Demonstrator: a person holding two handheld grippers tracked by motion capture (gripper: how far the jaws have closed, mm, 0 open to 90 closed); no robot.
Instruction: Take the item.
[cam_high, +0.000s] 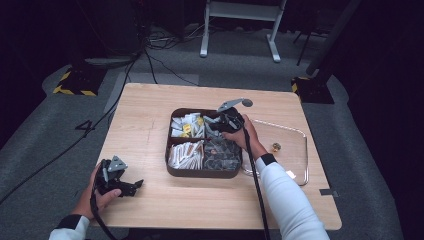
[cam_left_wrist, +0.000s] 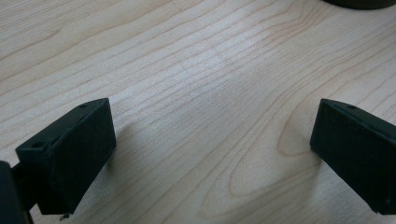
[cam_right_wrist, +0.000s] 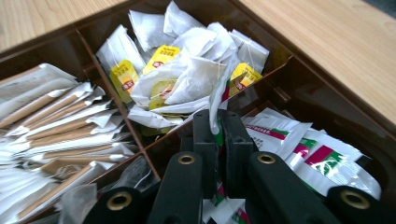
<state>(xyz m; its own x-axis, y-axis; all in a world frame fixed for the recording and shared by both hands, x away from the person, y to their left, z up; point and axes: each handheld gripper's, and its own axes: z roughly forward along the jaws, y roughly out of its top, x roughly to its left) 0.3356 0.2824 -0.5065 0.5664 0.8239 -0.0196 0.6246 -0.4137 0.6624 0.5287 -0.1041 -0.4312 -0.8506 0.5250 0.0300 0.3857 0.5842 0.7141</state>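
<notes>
Right claw (cam_right_wrist: 218, 135) pinches a sachet over the divided box; left claw (cam_left_wrist: 210, 154) rests open on the bench.

In the high view, the dark four-compartment box (cam_high: 172, 170) sits at the centre of the wooden bench (cam_high: 150, 110), with a clear tray (cam_high: 304, 150) touching its right side and a small gold object (cam_high: 276, 147) lying in that tray. The right claw (cam_high: 216, 126) is over the box's upper-right compartment, jaws closed on a white sachet with green and red print (cam_right_wrist: 215, 109). Around it lie more such sachets (cam_right_wrist: 317, 156), yellow-tagged tea bags (cam_right_wrist: 187, 70) at upper centre, and paper-wrapped sticks (cam_right_wrist: 51, 126) at left. The left claw (cam_high: 131, 187), lower left of the frame, is empty with jaws wide apart over bare wood.
</notes>
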